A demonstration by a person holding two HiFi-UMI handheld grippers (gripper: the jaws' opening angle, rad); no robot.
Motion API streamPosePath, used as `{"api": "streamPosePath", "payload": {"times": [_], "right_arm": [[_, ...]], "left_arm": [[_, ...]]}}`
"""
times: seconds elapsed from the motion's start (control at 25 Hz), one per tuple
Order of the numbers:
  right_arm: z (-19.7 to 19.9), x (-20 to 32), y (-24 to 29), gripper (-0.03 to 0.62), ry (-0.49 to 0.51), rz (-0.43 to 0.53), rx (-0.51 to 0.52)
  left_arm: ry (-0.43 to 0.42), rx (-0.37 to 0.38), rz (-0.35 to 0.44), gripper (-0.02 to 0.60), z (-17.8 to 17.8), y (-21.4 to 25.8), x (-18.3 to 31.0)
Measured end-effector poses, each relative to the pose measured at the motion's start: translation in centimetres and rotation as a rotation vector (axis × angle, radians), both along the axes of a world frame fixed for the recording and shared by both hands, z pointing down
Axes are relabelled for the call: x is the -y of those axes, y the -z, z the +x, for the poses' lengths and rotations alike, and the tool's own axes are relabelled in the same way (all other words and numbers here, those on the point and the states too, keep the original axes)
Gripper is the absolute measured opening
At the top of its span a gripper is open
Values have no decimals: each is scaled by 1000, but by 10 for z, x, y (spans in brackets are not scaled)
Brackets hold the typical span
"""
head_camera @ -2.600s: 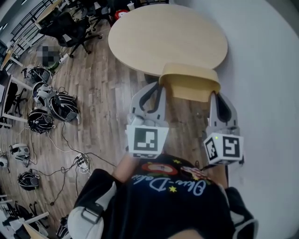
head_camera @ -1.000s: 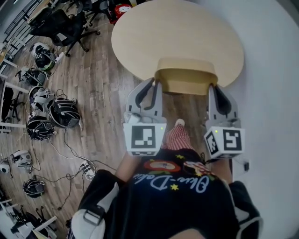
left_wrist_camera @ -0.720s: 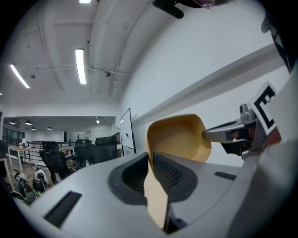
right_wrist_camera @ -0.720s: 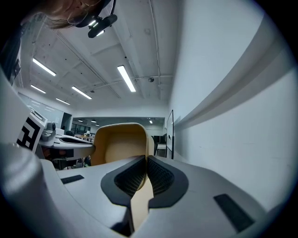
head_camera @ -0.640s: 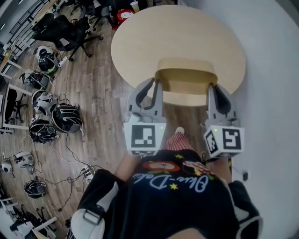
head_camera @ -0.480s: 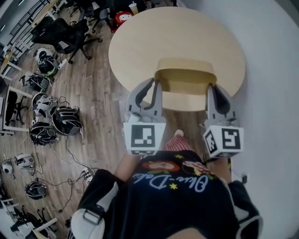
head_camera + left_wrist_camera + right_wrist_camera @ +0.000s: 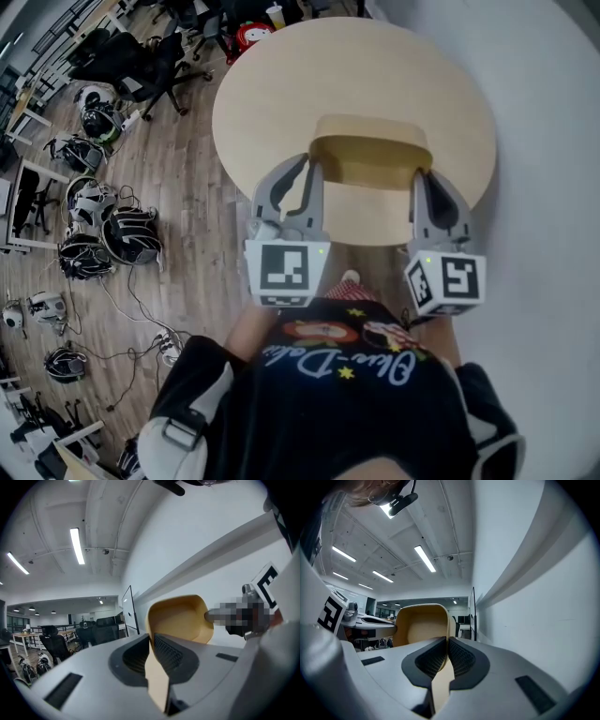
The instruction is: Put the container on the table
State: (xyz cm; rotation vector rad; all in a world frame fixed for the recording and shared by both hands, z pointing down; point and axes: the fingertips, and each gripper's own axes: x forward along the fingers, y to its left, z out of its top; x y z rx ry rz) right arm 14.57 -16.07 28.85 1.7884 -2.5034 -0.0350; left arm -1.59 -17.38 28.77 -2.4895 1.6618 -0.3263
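Observation:
A yellow plastic container (image 7: 371,156) hangs between my two grippers, above the near part of a round wooden table (image 7: 309,75). My left gripper (image 7: 305,172) is shut on the container's left rim, and my right gripper (image 7: 424,178) is shut on its right rim. In the left gripper view the rim (image 7: 157,681) runs between the ribbed pads and the container's hollow (image 7: 180,618) rises beyond. The right gripper view shows the same thing mirrored: the rim (image 7: 440,679) is pinched and the container (image 7: 423,623) stands ahead. The container's underside is hidden.
A white wall (image 7: 553,141) runs close along the right. Black office chairs (image 7: 141,61) stand at the far left of the table. Several helmets (image 7: 127,234) and cables lie on the wood floor to the left.
The container and both grippers have come forward over the table's near edge. Earlier the container hung above the floor in front of the table. Both grips are unchanged.

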Motion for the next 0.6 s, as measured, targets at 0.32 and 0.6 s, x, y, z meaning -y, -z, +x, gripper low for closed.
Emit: {"api": "streamPosePath", "payload": {"times": [0.32,0.6], "right_arm": [[13,35,-13,15,56,-36,28],[6,70,-37,15,78,-84,18]], "left_arm": [[57,46,-15,29,13,-5,21],[67,58,-61,29,7,-27,54]]}}
